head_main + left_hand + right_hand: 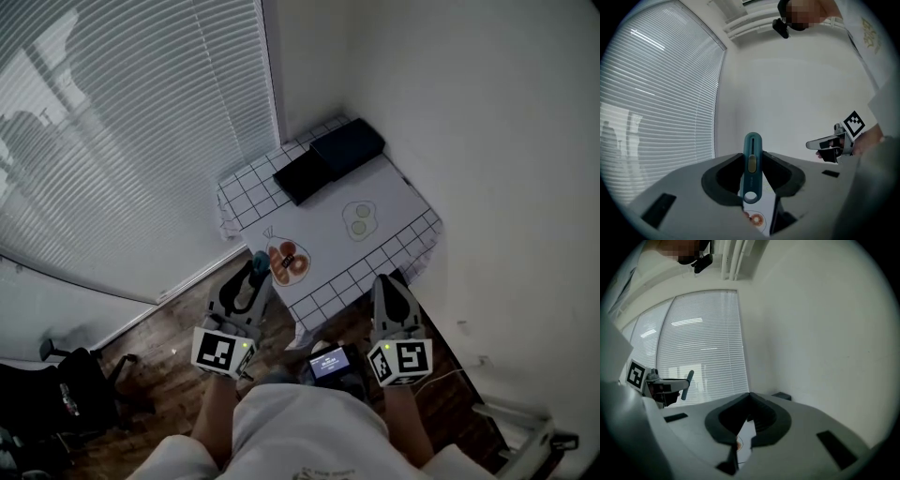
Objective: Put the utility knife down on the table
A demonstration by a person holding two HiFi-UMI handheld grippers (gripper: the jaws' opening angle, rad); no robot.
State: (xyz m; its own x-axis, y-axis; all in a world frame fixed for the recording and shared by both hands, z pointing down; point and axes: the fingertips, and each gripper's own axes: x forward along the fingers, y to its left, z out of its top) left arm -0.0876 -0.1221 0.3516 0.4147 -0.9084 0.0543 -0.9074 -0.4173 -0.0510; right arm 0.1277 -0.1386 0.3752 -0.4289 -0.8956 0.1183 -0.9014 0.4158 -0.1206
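Nearest the camera, a small dark device with a lit screen sat at the person's waist, between the two forearms. The left gripper was clamped on the teal utility knife, which stood upright between its jaws with the yellow slider facing the gripper's camera and the ringed end lowest. From the head view the knife hung at the near left edge of the table, held off its surface, just beside a round reddish print on the grid-edged white cloth. The right gripper was by the table's near right corner, its jaws pressed together with nothing between them. Farther along lay a pale green print, then two dark flat cases side by side at the far end, with white blinds beyond on the left.
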